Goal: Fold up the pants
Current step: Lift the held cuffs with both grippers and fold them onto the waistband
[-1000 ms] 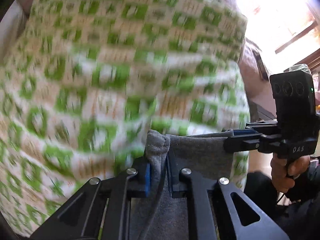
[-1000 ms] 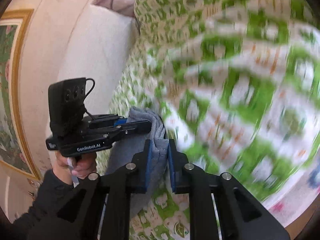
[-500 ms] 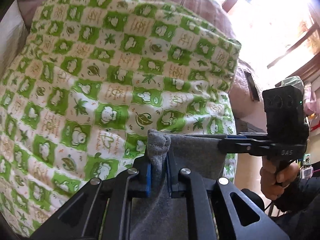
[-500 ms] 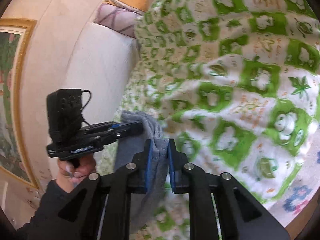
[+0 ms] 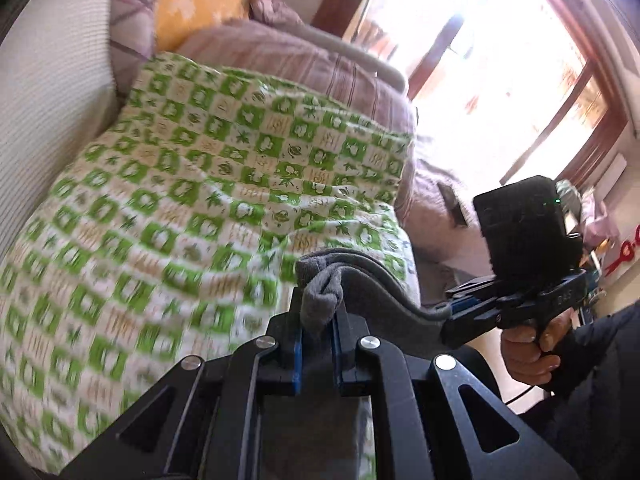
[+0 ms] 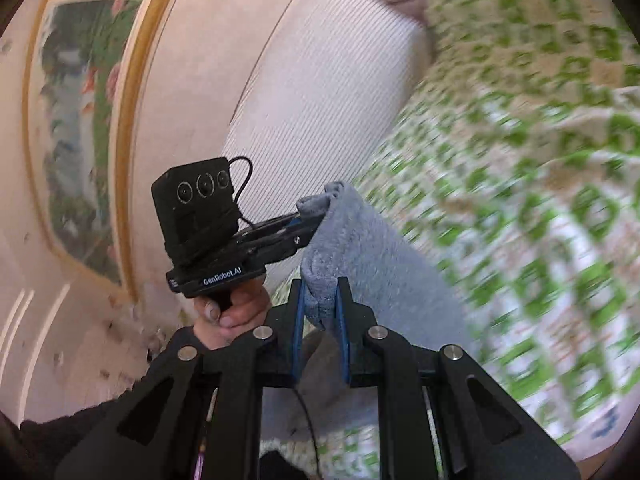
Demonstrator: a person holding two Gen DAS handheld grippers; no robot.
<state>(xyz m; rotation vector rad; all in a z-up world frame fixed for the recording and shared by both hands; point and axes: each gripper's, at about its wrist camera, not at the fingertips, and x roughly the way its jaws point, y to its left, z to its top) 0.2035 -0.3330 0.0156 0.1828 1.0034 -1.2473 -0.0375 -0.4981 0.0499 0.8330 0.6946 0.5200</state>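
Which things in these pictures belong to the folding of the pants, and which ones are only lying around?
Belong to the job:
- grey pants, held up by one edge
- left gripper, shut on the pants
- right gripper, shut on the pants
- green checked bedcover, the surface below

Only lying around:
- orange pillow
- striped cushion
- framed painting
- window

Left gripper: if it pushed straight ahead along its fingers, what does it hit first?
Past the grey pants pinched in the left gripper, most likely the green checked blanket on the bed; depth is unclear through the fisheye.
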